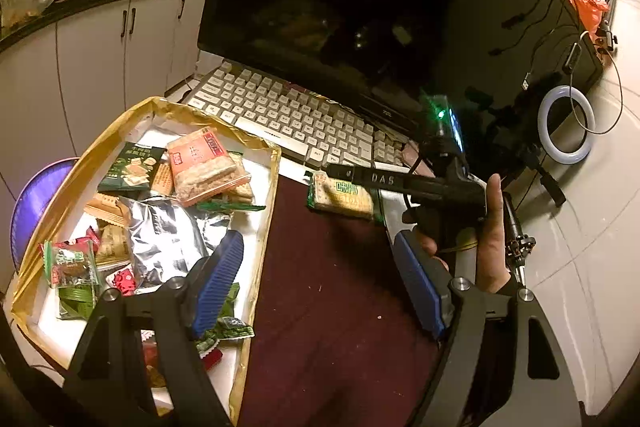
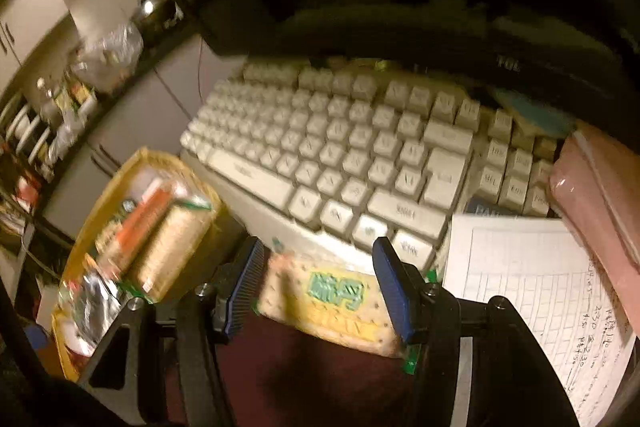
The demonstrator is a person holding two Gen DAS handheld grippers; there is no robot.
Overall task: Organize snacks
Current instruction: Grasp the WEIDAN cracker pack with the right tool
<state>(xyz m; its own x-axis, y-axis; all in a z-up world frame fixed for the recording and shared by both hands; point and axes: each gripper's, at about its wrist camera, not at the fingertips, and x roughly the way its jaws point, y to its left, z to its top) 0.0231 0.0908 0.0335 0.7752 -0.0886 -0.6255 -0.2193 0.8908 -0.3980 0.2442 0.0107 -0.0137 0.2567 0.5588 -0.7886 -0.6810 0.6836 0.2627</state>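
A gold-rimmed box [image 1: 262, 211] full of several snack packets sits at the left; it also shows in the right wrist view [image 2: 100, 195]. A green and yellow cracker packet [image 1: 344, 197] lies on the dark red table by the keyboard. My right gripper [image 2: 320, 287] is open with its blue fingers on either side of that cracker packet [image 2: 332, 303]. My left gripper [image 1: 320, 283] is open and empty, its left finger [image 1: 218, 287] over the box's near corner. The right gripper's body [image 1: 420, 183] and the hand holding it show in the left wrist view.
A white keyboard [image 1: 296, 115] and a dark monitor [image 1: 360, 7] stand behind the table. A gridded paper sheet [image 2: 532, 279] and a pink pouch [image 2: 600, 195] lie at the right. Kitchen cabinets [image 1: 100, 59] and a purple stool [image 1: 36, 195] are at the left.
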